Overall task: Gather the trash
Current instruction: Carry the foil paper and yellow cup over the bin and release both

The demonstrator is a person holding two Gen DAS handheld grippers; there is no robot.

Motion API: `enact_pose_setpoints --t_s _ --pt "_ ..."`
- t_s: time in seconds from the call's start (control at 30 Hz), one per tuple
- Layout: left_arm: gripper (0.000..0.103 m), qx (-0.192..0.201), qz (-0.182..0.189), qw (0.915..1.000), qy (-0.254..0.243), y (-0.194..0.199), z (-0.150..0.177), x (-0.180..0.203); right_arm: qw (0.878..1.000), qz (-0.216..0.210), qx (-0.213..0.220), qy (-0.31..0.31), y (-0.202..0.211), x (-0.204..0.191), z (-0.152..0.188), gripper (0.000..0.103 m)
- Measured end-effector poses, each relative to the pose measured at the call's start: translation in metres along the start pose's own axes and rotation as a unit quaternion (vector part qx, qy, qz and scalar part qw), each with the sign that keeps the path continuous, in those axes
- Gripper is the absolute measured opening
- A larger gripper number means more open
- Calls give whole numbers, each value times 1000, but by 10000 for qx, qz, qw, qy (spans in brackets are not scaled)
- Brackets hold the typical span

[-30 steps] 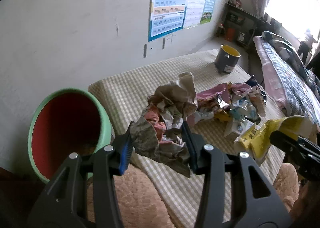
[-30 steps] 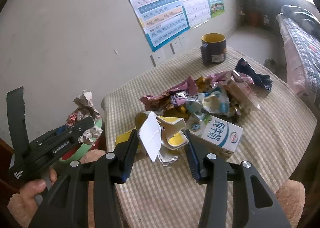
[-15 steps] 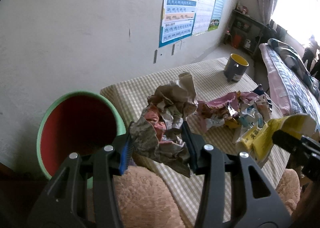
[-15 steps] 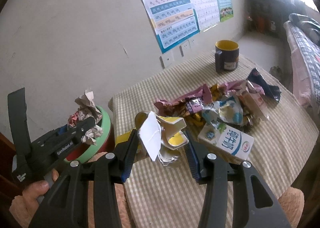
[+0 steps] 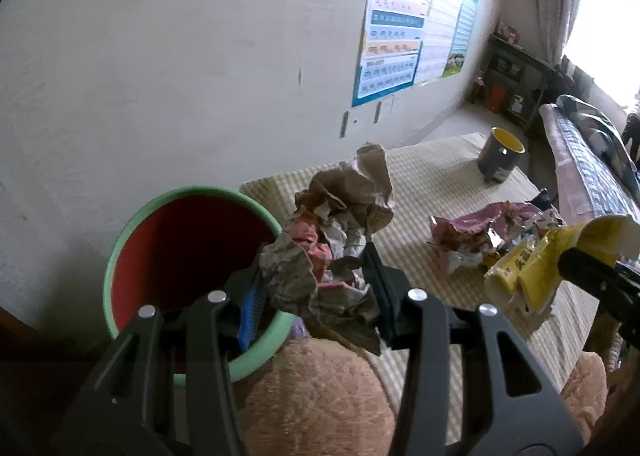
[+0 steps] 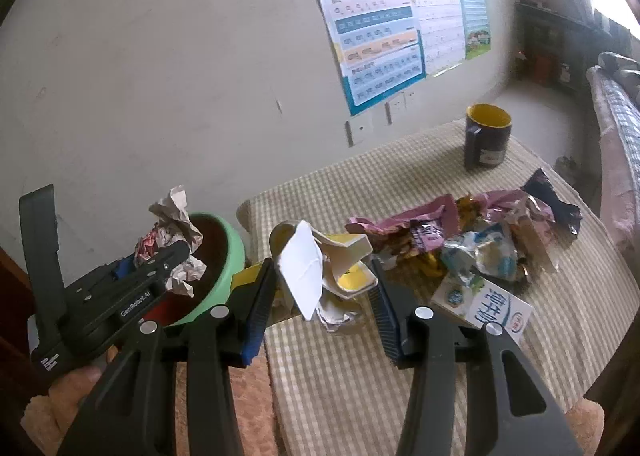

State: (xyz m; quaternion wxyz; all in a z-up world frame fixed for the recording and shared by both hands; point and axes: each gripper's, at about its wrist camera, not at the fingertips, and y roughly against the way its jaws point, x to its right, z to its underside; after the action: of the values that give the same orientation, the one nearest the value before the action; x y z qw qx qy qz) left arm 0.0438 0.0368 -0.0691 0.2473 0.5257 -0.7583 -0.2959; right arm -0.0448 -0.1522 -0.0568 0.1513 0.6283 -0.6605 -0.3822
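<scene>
Checked table (image 6: 400,396) beside bin (image 5: 132,224): your left tool (image 5: 316,288) pinches crumpled paper (image 5: 344,224) at the rim; releasing early may drop it outside.

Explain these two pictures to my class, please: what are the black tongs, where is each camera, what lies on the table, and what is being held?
There is no robot here. A person holds a black two-finger gripper in each hand, and a wide-angle camera on each gripper looks forward along its fingers.

The left camera shows the left gripper shut on a crumpled paper wad, right at the rim of a green trash bin with a red inside. The right camera shows the right gripper shut on a crushed yellow and white carton; each gripper also shows from the side in the other's view.

On the checked tablecloth lie a milk carton, a heap of pink snack wrappers, a dark wrapper and an upright mug with a yellow inside.
</scene>
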Motion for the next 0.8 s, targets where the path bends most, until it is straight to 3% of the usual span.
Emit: enact_pose_setpoints --t_s 0.8 --pt "44 -110 -521 9966 621 -10 9 -72 9971 -299 -411 572 -47 -62 0 46"
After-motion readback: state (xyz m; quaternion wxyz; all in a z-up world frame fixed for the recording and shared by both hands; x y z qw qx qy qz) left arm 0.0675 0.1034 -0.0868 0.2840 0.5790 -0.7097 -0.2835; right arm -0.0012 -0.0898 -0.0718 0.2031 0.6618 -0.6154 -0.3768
